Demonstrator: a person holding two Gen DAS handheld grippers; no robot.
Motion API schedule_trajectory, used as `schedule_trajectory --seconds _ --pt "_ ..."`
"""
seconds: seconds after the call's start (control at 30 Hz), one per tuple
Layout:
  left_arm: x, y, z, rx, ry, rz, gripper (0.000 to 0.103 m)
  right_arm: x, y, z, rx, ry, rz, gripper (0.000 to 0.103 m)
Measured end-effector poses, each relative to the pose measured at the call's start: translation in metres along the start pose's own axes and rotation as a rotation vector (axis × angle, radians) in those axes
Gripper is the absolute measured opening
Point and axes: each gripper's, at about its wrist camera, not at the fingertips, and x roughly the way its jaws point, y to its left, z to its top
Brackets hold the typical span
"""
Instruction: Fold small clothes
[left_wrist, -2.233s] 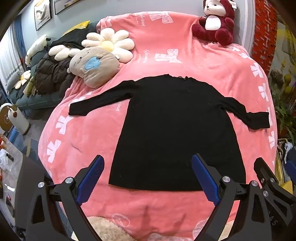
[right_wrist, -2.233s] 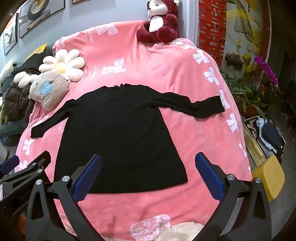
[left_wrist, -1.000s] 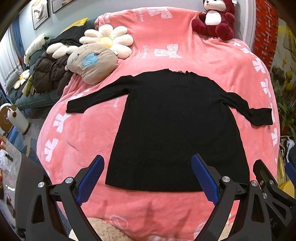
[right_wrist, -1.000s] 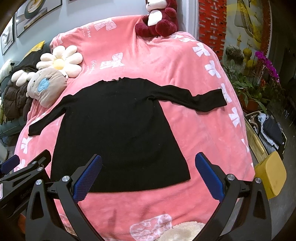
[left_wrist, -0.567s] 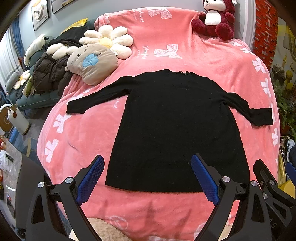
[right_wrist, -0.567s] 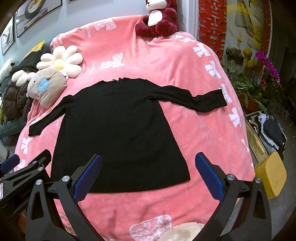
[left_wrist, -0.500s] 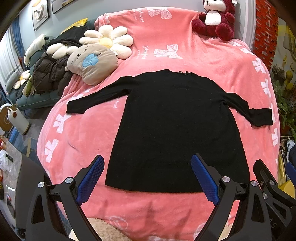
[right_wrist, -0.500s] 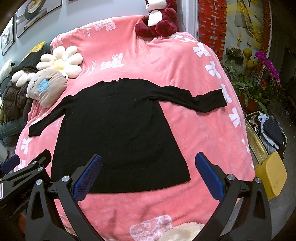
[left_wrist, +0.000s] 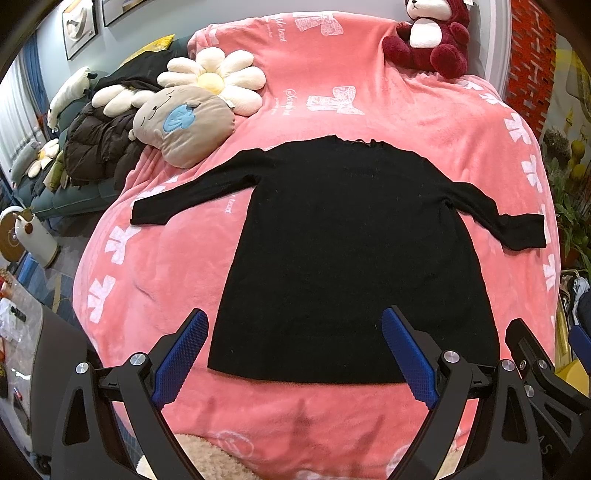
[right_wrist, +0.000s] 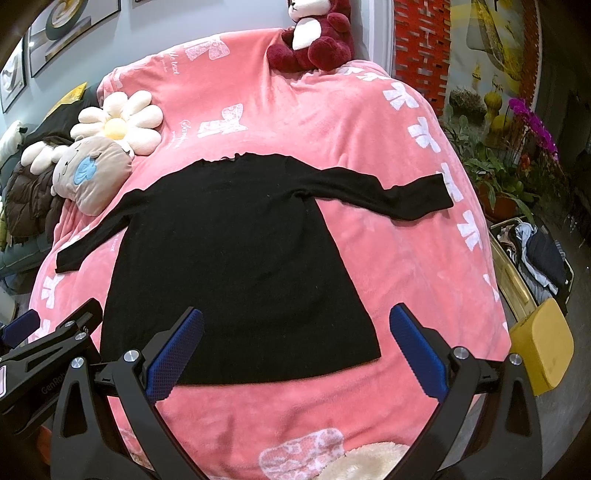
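A black long-sleeved top lies flat and spread out on a pink blanket, both sleeves stretched sideways, hem toward me. It also shows in the right wrist view. My left gripper is open and empty, hovering above the hem's left half. My right gripper is open and empty, above the hem's right half. The right gripper's frame shows at the left view's right edge.
A red plush bear sits at the bed's head. A daisy cushion and a tan plush pillow lie at the left, beside a dark jacket. A yellow bin of clothes and plants stand right of the bed.
Both grippers have drifted slightly forward and lower over the bed since 2.2 s ago; almost still in the last second. The top has not moved.
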Motion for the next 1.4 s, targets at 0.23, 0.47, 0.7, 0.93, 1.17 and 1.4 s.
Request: schedule_trajectory --seconds 0.23,0.47,0.7,0.93,1.17,1.4 --pt "0.001 0.0 0.0 -0.017 -0.003 0.017 0.092 0.002 -0.003 -0.001 0.005 0.004 0.0 0.098" --pt "0.002 0.0 -0.002 -0.017 -0.002 0.017 0.092 0.005 -0.005 -0.004 0.013 0.009 -0.001 0.098" --pt "0.005 0.001 -0.007 -0.017 0.0 0.017 0.092 0.008 -0.006 -0.005 0.019 0.016 -0.003 0.098" --pt "0.012 -0.001 -0.009 -0.02 0.012 0.014 0.094 0.016 -0.01 -0.006 0.025 0.025 0.017 0.098" --pt "0.037 0.0 -0.016 0.0 0.052 0.013 0.095 0.07 -0.093 0.014 0.107 0.03 0.0 0.098" --pt "0.07 -0.004 -0.02 -0.001 0.095 0.0 0.097 0.163 -0.201 0.07 0.074 -0.043 -0.187 0.098"
